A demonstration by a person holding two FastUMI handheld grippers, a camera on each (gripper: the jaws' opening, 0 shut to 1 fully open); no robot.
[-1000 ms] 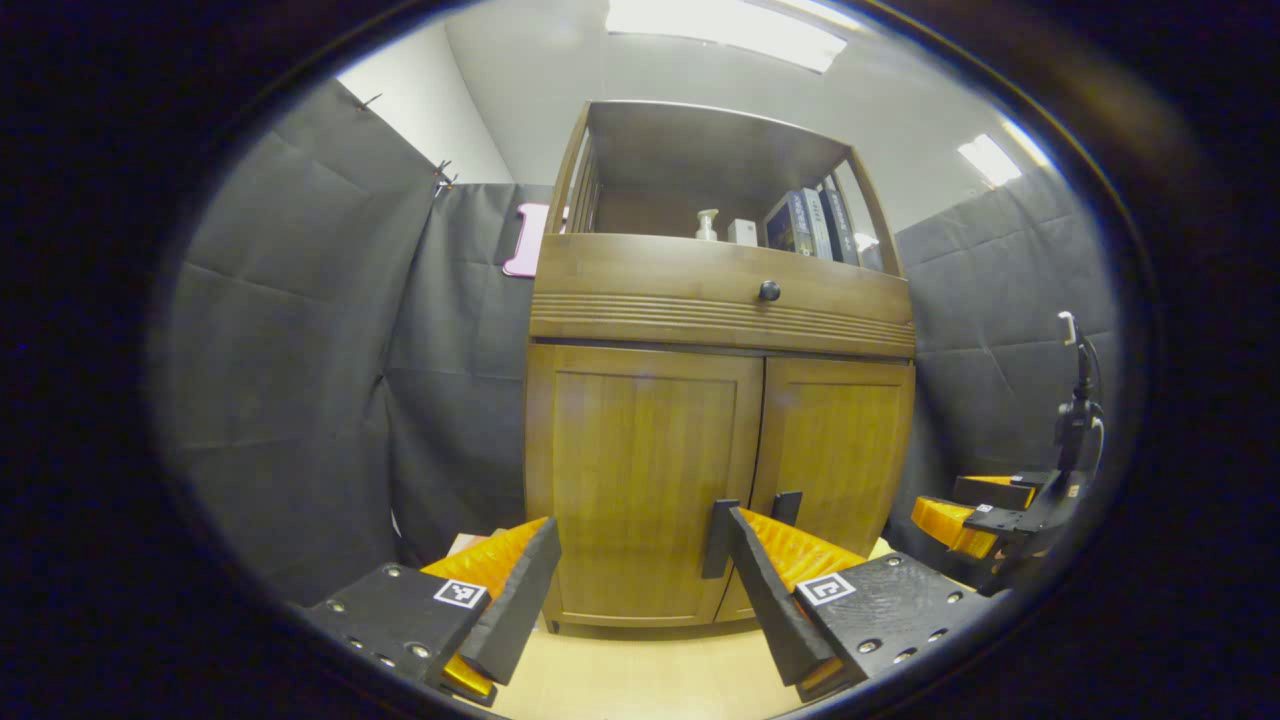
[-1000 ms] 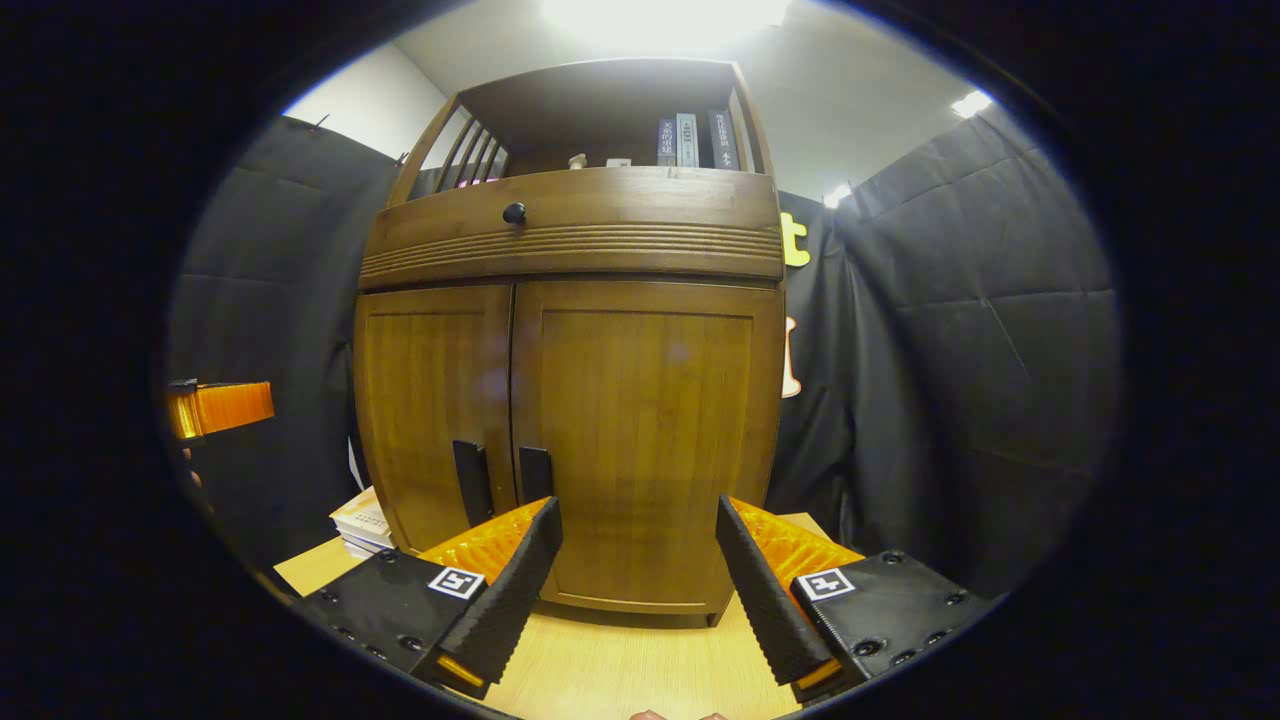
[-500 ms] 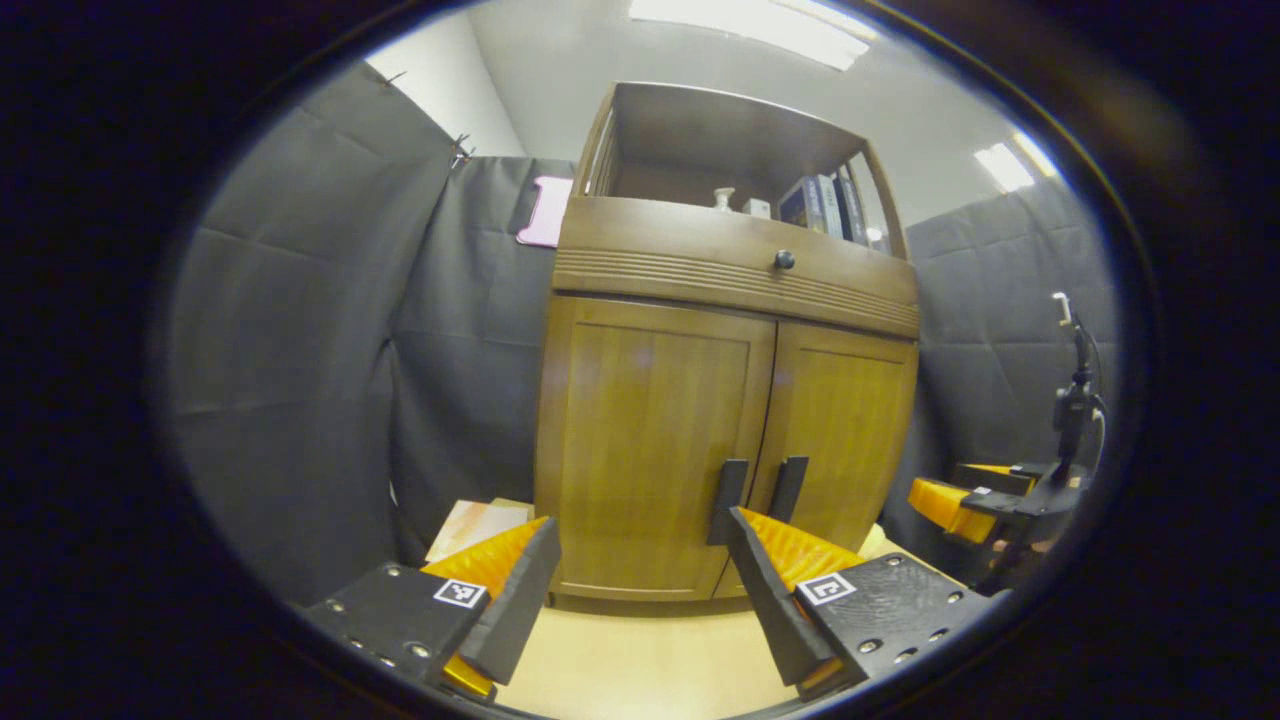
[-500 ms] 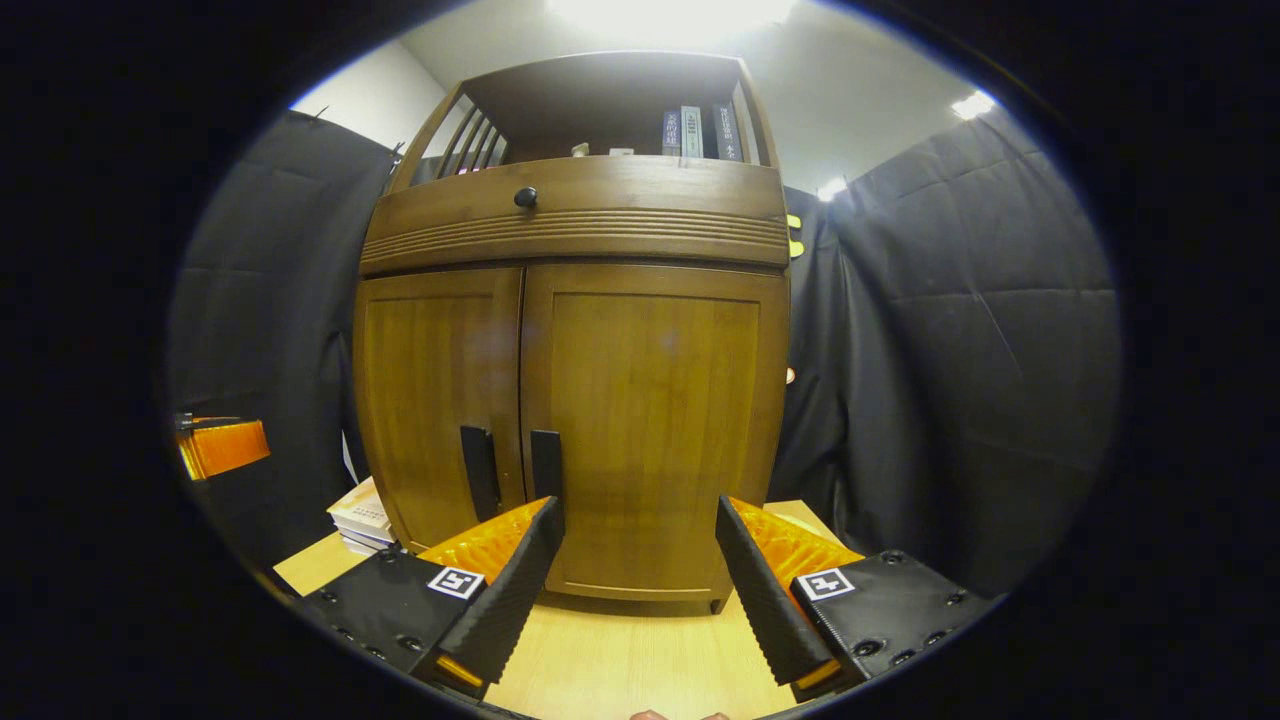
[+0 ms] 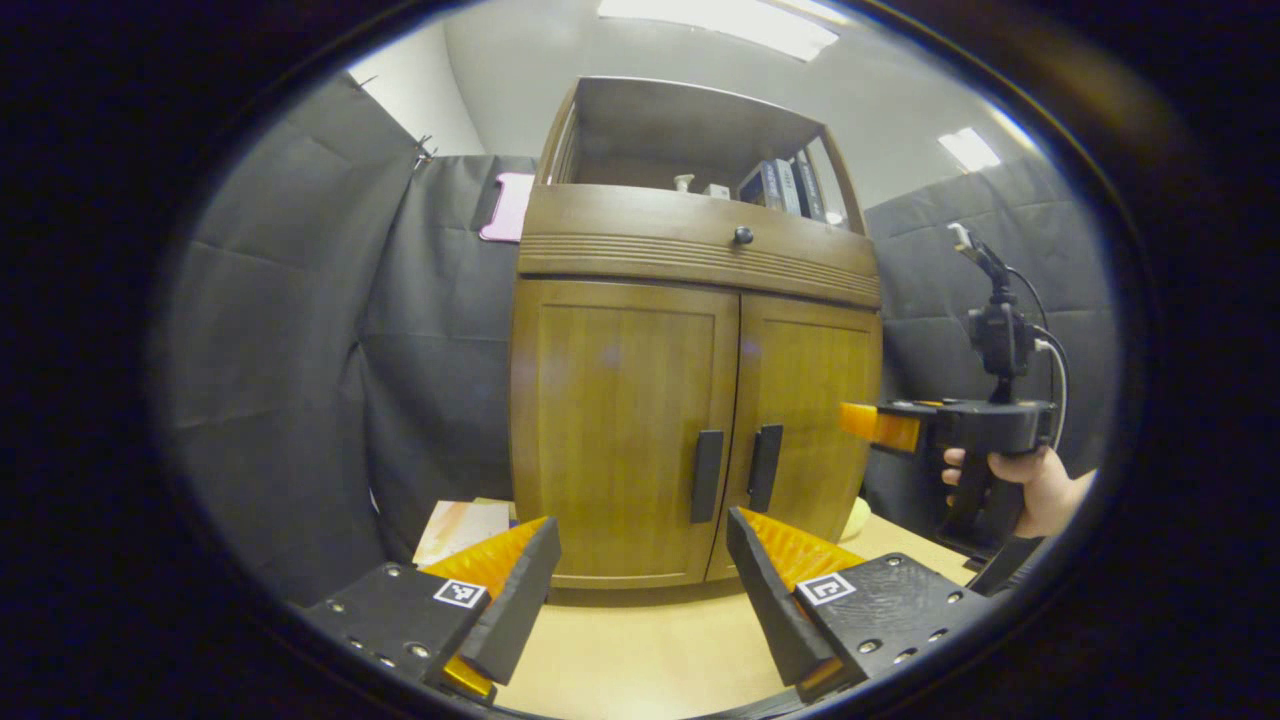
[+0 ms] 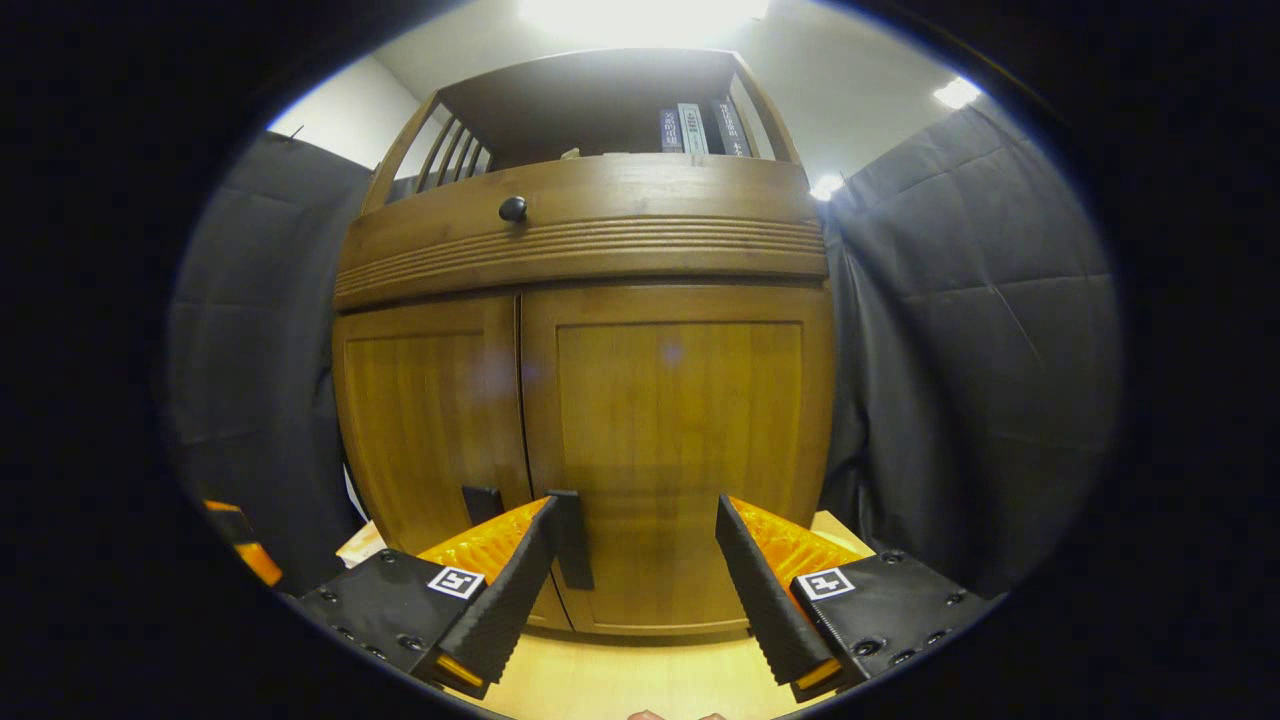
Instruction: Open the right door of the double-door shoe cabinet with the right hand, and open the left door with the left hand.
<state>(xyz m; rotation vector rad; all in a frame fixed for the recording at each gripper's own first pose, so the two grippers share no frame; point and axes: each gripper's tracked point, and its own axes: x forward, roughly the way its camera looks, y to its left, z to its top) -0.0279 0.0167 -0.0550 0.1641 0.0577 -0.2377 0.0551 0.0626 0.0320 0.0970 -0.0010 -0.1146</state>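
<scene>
Left gripper view: books' (image 5: 778,187) spine writing too small to read.

Black screw-studded gripper mounts (image 5: 880,610) with square markers

Glaring ceiling lights (image 6: 640,15), fisheye-warped edges

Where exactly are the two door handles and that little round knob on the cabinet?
Left handle (image 5: 706,462), left gripper view: middle of the dark bar on the left door.
Right handle (image 5: 765,468), left gripper view: middle of the dark bar on the right door.
Knob (image 6: 513,209), right gripper view: its round face, on the drawer front.
</scene>
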